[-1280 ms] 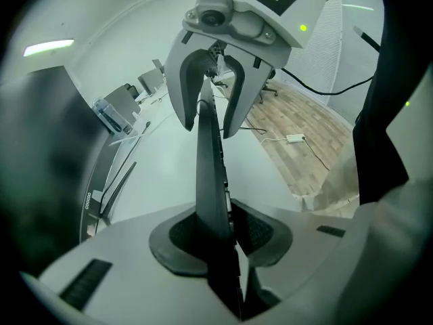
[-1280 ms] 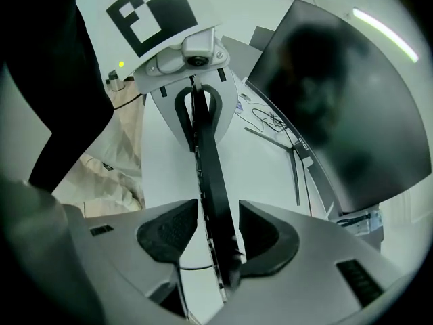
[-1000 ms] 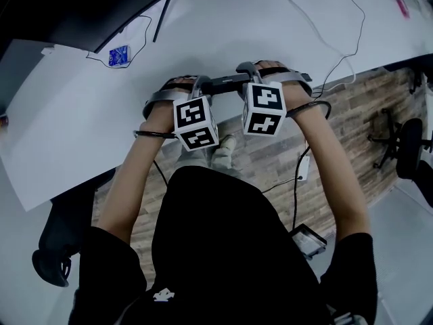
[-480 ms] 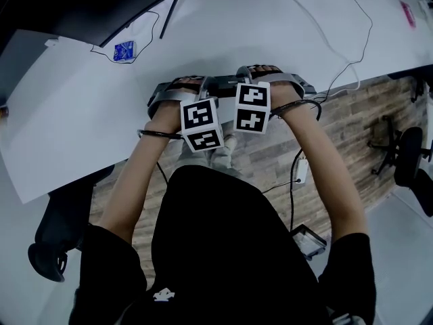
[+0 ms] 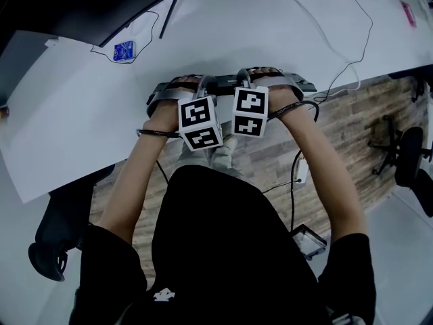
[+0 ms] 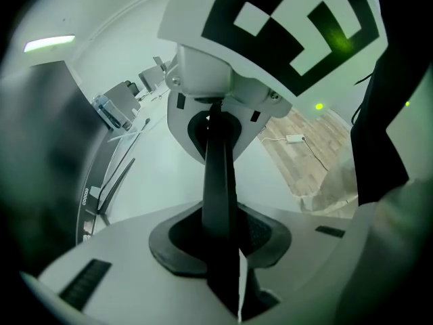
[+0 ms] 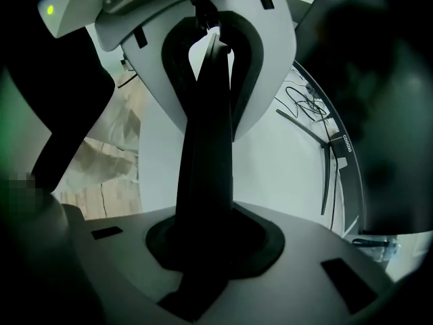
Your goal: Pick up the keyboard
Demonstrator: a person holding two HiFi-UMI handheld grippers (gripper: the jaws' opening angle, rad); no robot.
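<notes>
White bench [image 5: 74,114]: fills the upper half of the head view, its near edge slanting above the floor; its bare top also lies behind the fingers in both gripper views.
Wood-look floor [image 5: 338,134]: brown planks below the bench edge.
Person [image 5: 216,249]: black top, both bare forearms stretched forward to the bench edge.
Dark screen [image 5: 61,5]: at the far left corner of the bench, with thin black stand legs beside it.
Office chair [image 5: 409,151]: black, on the floor at the far right, well apart from the person.
Keyboard [image 5: 302,84]: black, long and thin, along the near edge of the bench under both hands, its right end sticking out past the right hand. Whether the keyboard rests on the bench or hangs just clear of it I cannot tell. Each gripper view shows it edge-on as a narrow dark slab [image 6: 218,175] [image 7: 203,161].
Left gripper [image 5: 201,81] [image 6: 220,234]: fingers clenched on the keyboard; the right gripper [image 6: 213,124] faces it from the slab's far end.
Right gripper [image 5: 247,76] [image 7: 213,239]: fingers have just been closing and now clasp the keyboard, which stands between them; the left gripper [image 7: 215,42] shows at the other end.
Marker cubes: the left cube [image 5: 199,122] and the right cube [image 5: 251,112] sit just beside each other above the wrists.
White cable [image 5: 352,39]: winds across the bench at the right and reaches its edge.
Blue card [image 5: 124,51]: flat on the bench near the screen.
</notes>
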